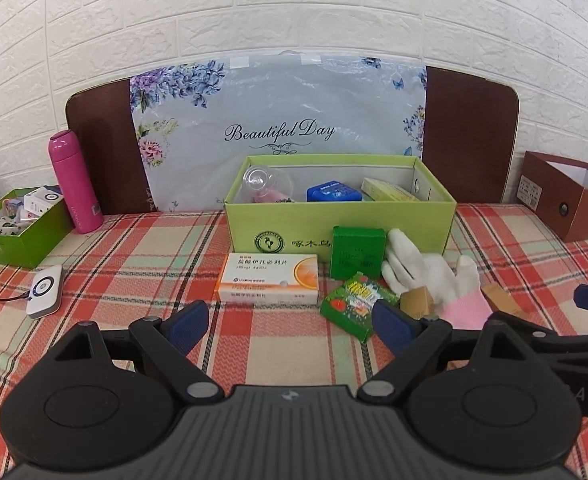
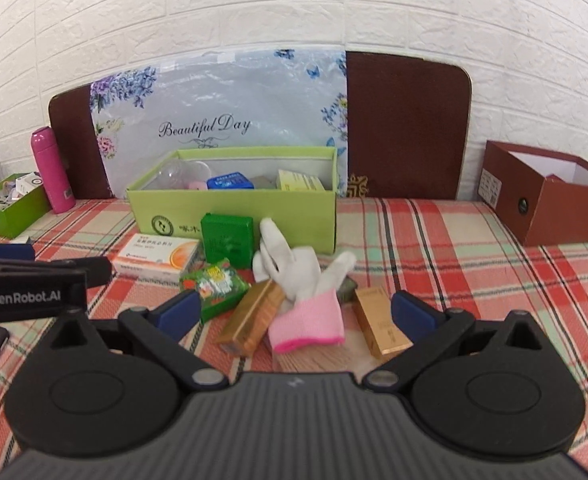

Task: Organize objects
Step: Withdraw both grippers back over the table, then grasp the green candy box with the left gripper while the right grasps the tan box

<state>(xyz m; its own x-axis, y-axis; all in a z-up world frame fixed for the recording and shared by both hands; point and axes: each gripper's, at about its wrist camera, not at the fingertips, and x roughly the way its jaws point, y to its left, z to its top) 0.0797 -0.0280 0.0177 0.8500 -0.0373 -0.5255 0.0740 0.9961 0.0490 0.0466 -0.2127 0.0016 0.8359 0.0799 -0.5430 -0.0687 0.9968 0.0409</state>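
My left gripper (image 1: 289,322) hangs open and empty over the plaid cloth, just short of a white-and-orange medicine box (image 1: 267,278) and a small green packet (image 1: 356,306). My right gripper (image 2: 298,315) is open too. Ahead of its spread fingers lie a white glove with a pink cuff (image 2: 308,320) and two gold boxes (image 2: 253,316) (image 2: 380,328), none of them pressed by the pads. A dark green box (image 2: 227,240) leans on the light green carton (image 2: 233,216), which holds a blue box, a yellow box and a clear dome.
A pink bottle (image 1: 75,182) and a green tray of small items (image 1: 13,224) stand at the far left, with a white corded device (image 1: 45,290) nearer. A brown open box (image 2: 550,204) sits at the far right. A floral bag and brown headboard back the carton.
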